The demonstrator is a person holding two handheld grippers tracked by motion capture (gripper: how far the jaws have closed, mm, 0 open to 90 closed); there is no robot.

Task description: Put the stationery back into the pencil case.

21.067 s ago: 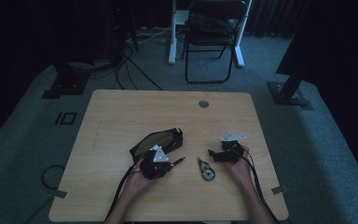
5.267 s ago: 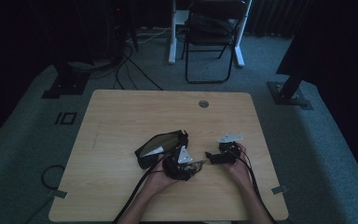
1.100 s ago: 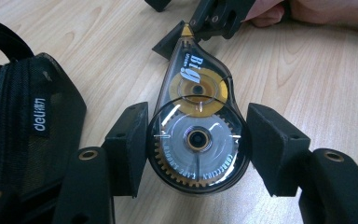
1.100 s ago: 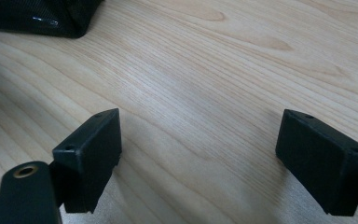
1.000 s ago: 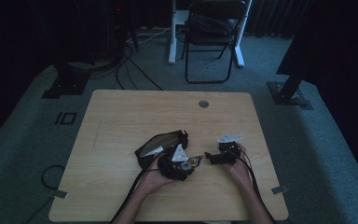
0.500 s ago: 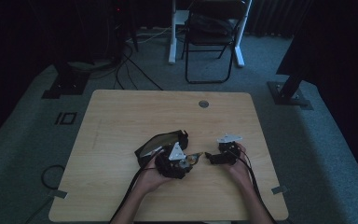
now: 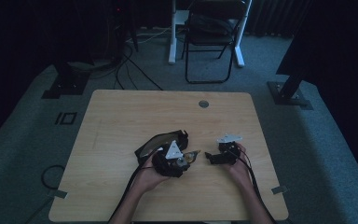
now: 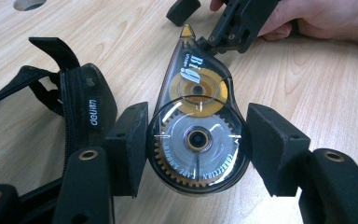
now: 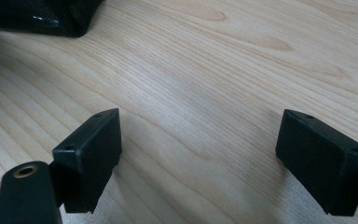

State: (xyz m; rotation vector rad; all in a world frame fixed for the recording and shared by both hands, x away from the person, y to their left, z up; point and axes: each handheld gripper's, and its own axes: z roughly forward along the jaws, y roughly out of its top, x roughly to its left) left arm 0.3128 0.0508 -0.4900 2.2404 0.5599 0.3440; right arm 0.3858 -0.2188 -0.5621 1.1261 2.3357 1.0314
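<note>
Correction tape (image 8: 196,135) sits gripped between the left gripper's (image 8: 196,149) jaws beside the black pouch (image 8: 81,116); right gripper (image 9: 198,154) hovers over the desk (image 9: 223,70), jaws wide open.

I see the correction tape (image 8: 197,133) lying flat on the table (image 7: 121,116), between my left gripper's (image 8: 196,149) pads. The pouch (image 8: 81,116) sits just left of it, perhaps touching. My right gripper (image 7: 208,157) lies to its right.

left: we find the pouch (image 8: 81,112) just beside our tape roller (image 8: 198,130)
ahead: right gripper (image 8: 223,21) blocks us
right: bare table (image 8: 307,79)
</note>
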